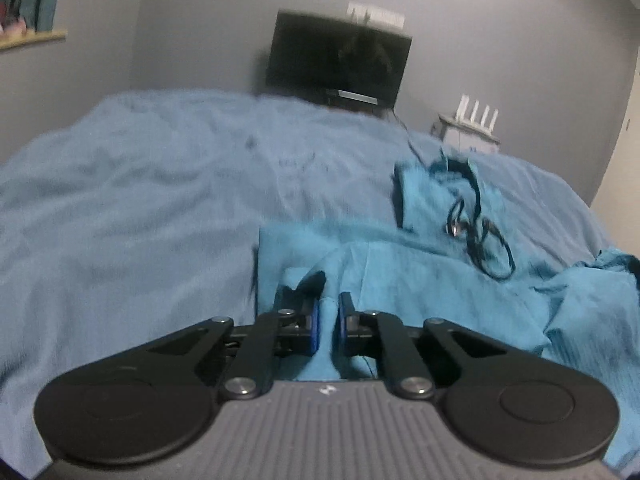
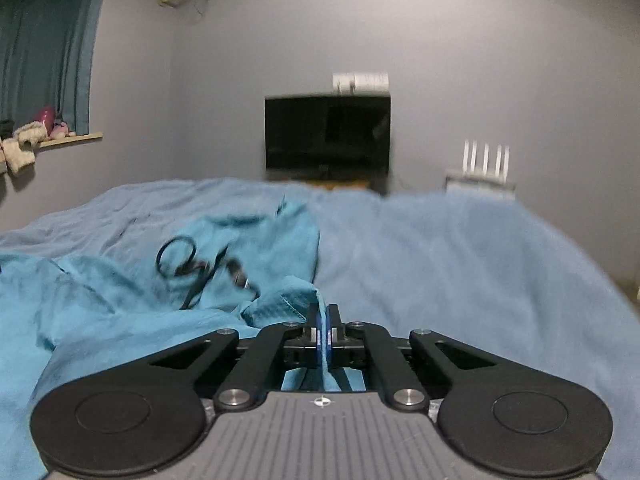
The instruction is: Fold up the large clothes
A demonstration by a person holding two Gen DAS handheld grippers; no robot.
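Observation:
A teal garment (image 1: 420,280) lies crumpled on the light blue bed cover (image 1: 140,220), with a black drawstring (image 1: 480,240) looped on top of it. In the left wrist view my left gripper (image 1: 329,320) is shut on a raised fold at the garment's left edge, with cloth filling the space between the blue pads. In the right wrist view the same teal garment (image 2: 120,300) spreads to the left, its drawstring (image 2: 192,268) blurred. My right gripper (image 2: 324,328) is shut on a thin fold at the garment's right edge.
The bed cover (image 2: 460,260) stretches wide on both sides of the garment. Beyond the bed stand a dark screen (image 2: 328,136) and a white router with antennas (image 2: 484,164) against the grey wall. A window sill (image 2: 68,138) with soft toys is at the left.

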